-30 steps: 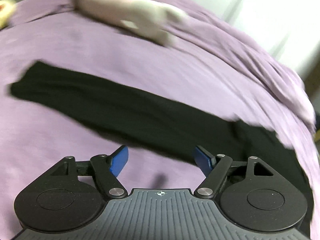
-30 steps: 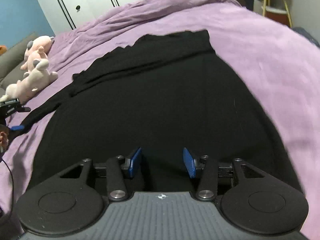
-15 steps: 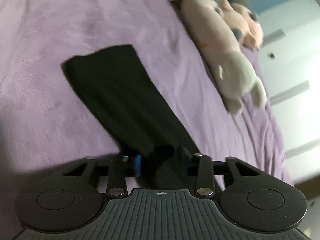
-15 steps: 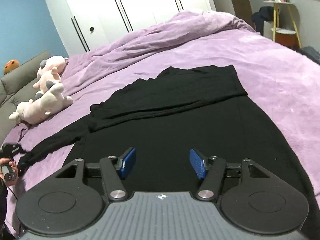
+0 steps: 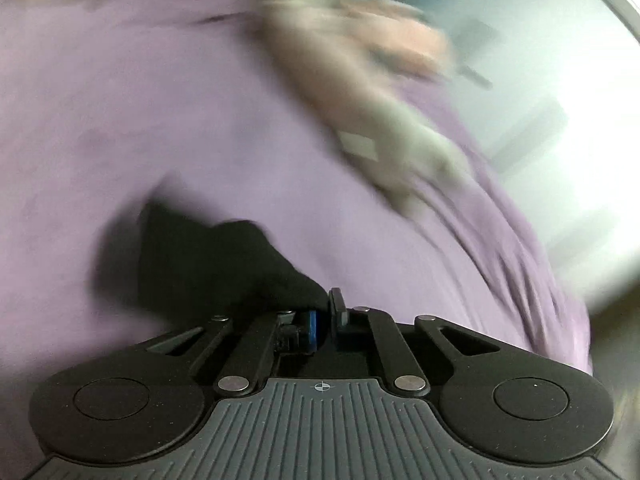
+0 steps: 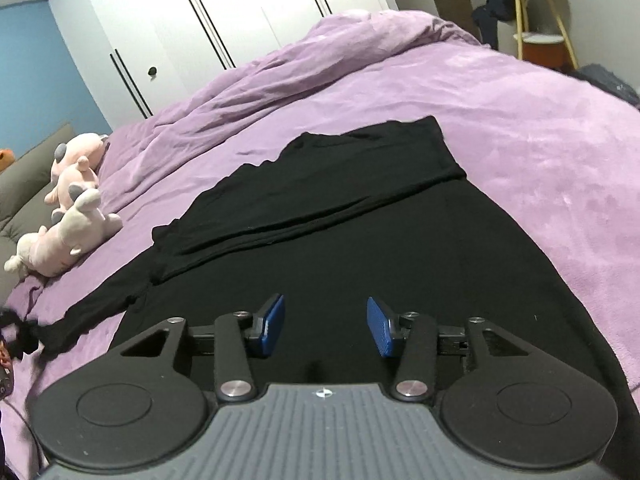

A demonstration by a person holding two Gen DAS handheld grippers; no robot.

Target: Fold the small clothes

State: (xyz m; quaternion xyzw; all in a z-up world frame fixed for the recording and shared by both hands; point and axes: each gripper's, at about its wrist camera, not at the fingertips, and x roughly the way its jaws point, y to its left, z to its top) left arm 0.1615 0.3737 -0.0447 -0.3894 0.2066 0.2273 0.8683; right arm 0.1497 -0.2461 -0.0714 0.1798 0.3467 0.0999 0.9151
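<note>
A black long-sleeved garment (image 6: 360,232) lies spread on the purple bedspread (image 6: 540,128), one sleeve folded across its body and the other sleeve (image 6: 100,312) stretched out to the left. My left gripper (image 5: 322,318) is shut on the end of that black sleeve (image 5: 208,256), which bunches up in front of the jaws; this view is blurred by motion. The left gripper also shows at the far left edge of the right wrist view (image 6: 16,336). My right gripper (image 6: 326,326) is open and empty, low over the garment's near hem.
Pink and white plush toys (image 6: 68,208) lie on the bed at the left, blurred in the left wrist view (image 5: 384,92). White wardrobe doors (image 6: 240,24) stand behind the bed. A small yellow-legged side table (image 6: 536,20) stands at the back right.
My left gripper closed on the sleeve end and is swinging with it, blurring its view. My right gripper rose and tilted up over the hem, jaws a little wider.
</note>
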